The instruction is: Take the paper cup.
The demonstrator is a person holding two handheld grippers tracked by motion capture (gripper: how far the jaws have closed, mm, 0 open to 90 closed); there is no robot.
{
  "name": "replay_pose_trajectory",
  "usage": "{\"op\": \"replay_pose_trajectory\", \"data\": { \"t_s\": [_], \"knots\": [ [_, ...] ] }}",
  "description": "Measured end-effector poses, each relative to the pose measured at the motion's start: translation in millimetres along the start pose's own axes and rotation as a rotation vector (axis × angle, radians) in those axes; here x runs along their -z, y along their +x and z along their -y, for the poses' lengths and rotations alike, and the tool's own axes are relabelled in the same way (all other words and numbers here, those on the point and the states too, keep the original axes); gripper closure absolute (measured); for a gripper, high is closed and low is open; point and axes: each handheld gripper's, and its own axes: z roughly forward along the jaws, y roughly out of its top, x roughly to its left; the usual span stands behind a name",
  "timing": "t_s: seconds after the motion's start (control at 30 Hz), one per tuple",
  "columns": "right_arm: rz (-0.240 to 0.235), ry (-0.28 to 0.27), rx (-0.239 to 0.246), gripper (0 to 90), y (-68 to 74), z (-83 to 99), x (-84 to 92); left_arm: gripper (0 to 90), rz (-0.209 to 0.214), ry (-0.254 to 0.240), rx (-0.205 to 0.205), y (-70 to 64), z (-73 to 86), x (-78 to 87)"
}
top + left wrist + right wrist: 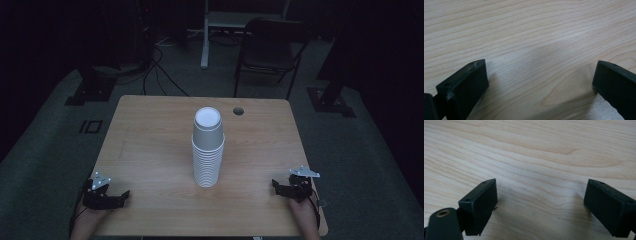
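Both grippers rest at the near edge of the wooden surface (150,150), the left gripper (117,196) at the near left corner, the right gripper (277,186) at the near right. Each has its fingers (464,85) spread wide apart over bare wood, nothing between them; same for the right fingers (480,202). Stack of white paper cups (207,150) stands upside down at mid-surface, well apart from both grippers, roughly between them. Likely step: reach in and lift the top cup. Best approach looks level, fingers straddling only the topmost cup, a light squeeze to avoid crushing or toppling the stack. Beyond the surface: a small round hole (238,111), then a dark chair (267,50) on the floor.
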Motion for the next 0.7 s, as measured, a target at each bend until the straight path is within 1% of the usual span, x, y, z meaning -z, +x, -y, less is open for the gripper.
{"op": "replay_pose_trajectory", "data": {
  "t_s": [0.23, 0.27, 0.3, 0.33, 0.37, 0.47, 0.5, 0.67, 0.7],
  "knots": [
    [0.001, 0.001, 0.000, 11.1, 0.1, -0.1, 0.0, 0.2, 0.018, 0.003, -0.018, 0.5, 0.4, 0.9],
    [0.001, 0.001, 0.000, 11.0, 0.1, -0.1, 0.0, 0.2, 0.026, 0.005, -0.028, 0.4, 0.2, 1.0],
    [0.001, 0.001, 0.000, 11.0, 0.1, -0.1, 0.0, 0.2, 0.026, 0.005, -0.028, 0.4, 0.2, 1.0],
    [0.001, 0.001, 0.000, 11.0, 0.1, -0.1, 0.0, 0.2, 0.035, 0.007, -0.042, 0.1, -0.2, 1.0],
    [0.001, 0.001, 0.000, 11.1, 0.1, -0.1, 0.0, 0.2, 0.038, 0.009, -0.047, -0.4, -0.7, 0.9],
    [0.000, 0.001, -0.001, 11.0, 0.1, -0.1, 0.0, 0.2, 0.049, 0.003, -0.050, -2.2, -2.1, 0.9],
    [0.001, 0.001, -0.001, 11.0, 0.1, -0.1, 0.0, 0.3, 0.062, 0.001, -0.050, -2.6, -3.1, 1.3],
    [0.000, 0.001, 0.000, 11.0, 0.1, -0.1, 0.0, 0.3, 0.085, -0.003, -0.072, -7.0, -8.1, 1.6],
    [0.001, 0.001, 0.000, 11.0, 0.1, -0.1, 0.0, 0.4, 0.097, -0.003, -0.074, -7.8, -8.7, 1.2]
  ]
}}
